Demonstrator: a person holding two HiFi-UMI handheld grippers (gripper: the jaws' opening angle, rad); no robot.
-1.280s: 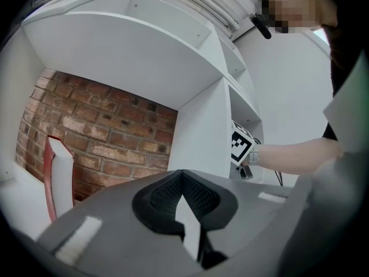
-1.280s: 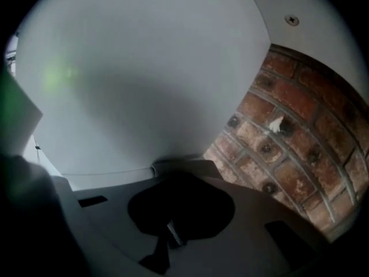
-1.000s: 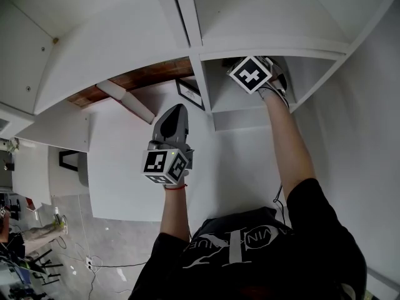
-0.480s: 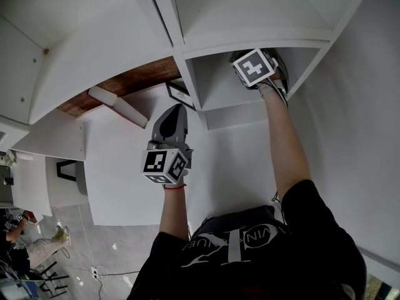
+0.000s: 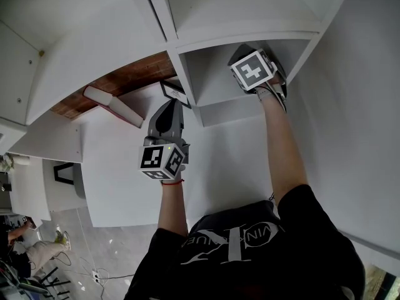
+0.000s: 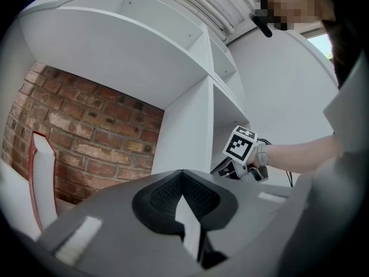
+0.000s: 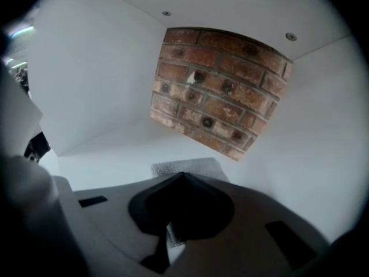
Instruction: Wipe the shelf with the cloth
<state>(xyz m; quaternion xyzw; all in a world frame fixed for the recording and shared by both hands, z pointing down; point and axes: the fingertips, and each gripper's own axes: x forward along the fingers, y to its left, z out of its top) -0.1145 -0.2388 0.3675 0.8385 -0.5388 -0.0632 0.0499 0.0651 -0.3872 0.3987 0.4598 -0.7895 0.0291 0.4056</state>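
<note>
Right gripper [image 7: 183,180] slid right, clamped on grey woven cloth [image 7: 173,167]; best pressed flat across white shelf floor [image 7: 109,154] into corners; left gripper [image 6: 183,175] closed, empty.

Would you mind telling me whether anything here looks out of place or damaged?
Nothing stands out: the right gripper holds the grey cloth flat on the white shelf, and no spill or damage shows.

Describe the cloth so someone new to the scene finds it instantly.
Start at the white shelf unit against the brick wall and find the open compartment that the right claw reaches into. On that compartment's floor lies a grey woven cloth, pinched in the shut claw. It is the only grey, textured thing in an otherwise smooth white compartment.
</note>
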